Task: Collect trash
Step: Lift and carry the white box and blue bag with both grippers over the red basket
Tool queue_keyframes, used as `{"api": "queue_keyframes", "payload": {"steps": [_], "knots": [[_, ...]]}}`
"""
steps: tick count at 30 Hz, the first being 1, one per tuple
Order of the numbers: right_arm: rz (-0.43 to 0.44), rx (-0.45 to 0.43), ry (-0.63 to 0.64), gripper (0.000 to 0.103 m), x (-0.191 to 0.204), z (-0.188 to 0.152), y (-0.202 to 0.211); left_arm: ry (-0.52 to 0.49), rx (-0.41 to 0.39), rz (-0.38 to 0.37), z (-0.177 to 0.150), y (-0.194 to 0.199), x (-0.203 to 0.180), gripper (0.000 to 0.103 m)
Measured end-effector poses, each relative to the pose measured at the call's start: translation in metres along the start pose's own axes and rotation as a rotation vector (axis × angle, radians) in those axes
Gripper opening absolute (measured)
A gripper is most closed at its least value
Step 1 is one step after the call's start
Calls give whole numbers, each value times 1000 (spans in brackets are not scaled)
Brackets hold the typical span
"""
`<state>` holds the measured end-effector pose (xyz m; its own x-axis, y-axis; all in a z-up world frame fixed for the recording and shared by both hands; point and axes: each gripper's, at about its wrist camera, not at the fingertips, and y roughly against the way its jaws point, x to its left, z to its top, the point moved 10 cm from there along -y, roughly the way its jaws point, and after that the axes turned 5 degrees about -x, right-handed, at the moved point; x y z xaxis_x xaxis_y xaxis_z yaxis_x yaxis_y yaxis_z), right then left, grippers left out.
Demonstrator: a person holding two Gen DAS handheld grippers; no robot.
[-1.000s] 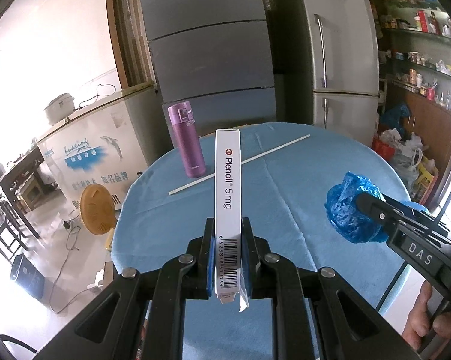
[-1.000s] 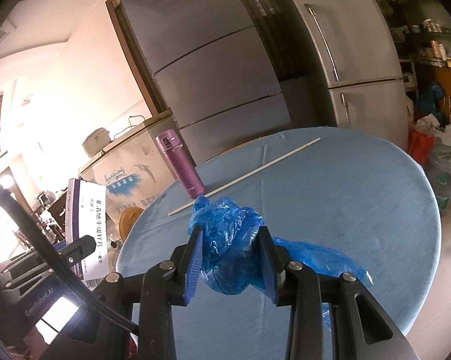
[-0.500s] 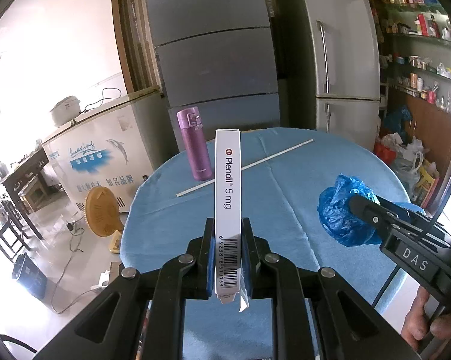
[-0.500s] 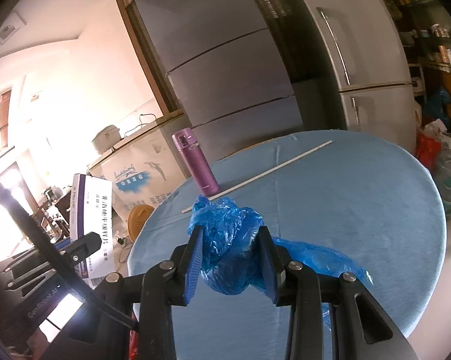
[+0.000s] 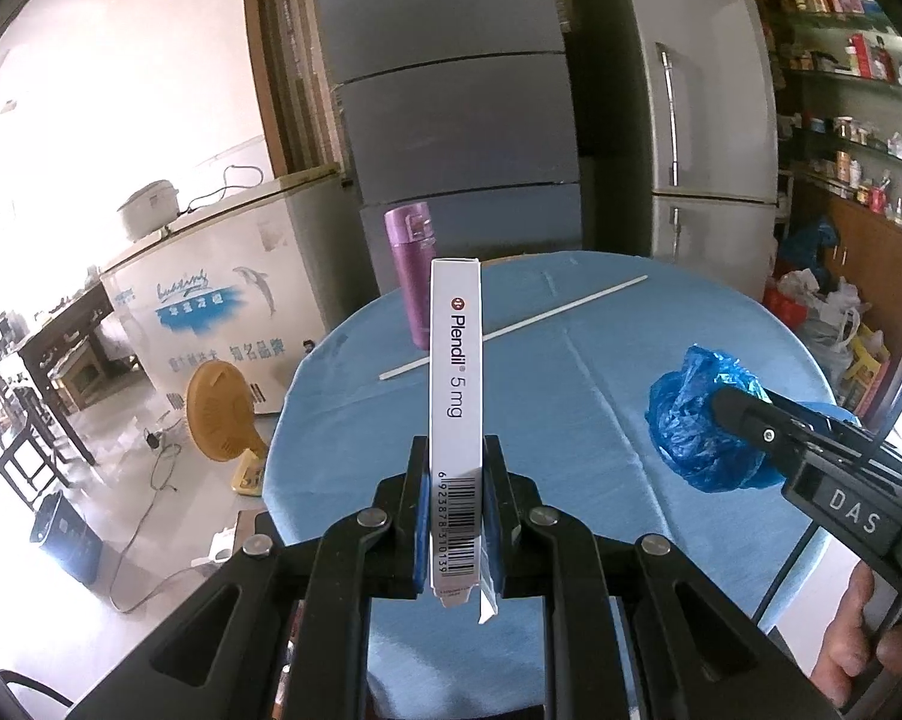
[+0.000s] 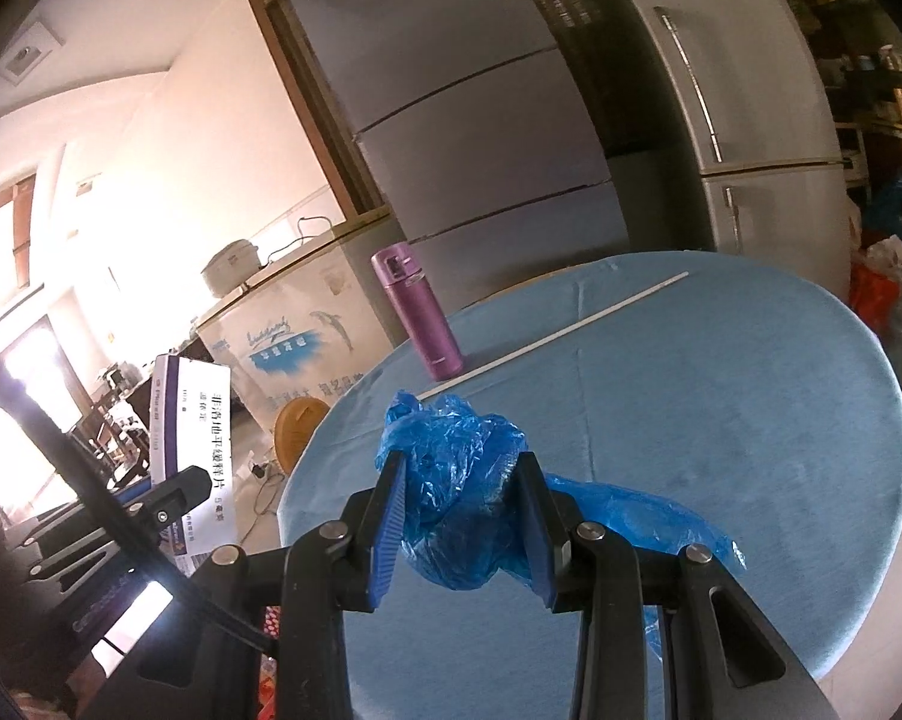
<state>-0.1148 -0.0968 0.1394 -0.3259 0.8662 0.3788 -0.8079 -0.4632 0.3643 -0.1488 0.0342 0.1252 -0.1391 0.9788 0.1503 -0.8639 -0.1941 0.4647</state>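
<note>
Your view backs off a bit: purple bottle (image 5: 412,276) and white stick (image 5: 514,329) sit further right in frame (table edge shows more).

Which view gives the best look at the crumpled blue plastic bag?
The right wrist view: the blue plastic bag fills the centre, pinched in the right gripper, with a tail trailing toward the right. The left wrist view shows the bag only from the side, partly hidden by that gripper.
</note>
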Motion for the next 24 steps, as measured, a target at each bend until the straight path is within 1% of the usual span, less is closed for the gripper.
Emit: {"api": "queue_keyframes", "payload": {"steps": [9,16,24], "knots": [[39,35,42,38,26,-10,-9,40,21,42,-14,-5,30,16],[72,60,69,38,51,-18,-19,47,10,87,-19,0,52,16],[122,94,113,38,89,-31,-31,74,-1,136,-27,9,82,16]]}}
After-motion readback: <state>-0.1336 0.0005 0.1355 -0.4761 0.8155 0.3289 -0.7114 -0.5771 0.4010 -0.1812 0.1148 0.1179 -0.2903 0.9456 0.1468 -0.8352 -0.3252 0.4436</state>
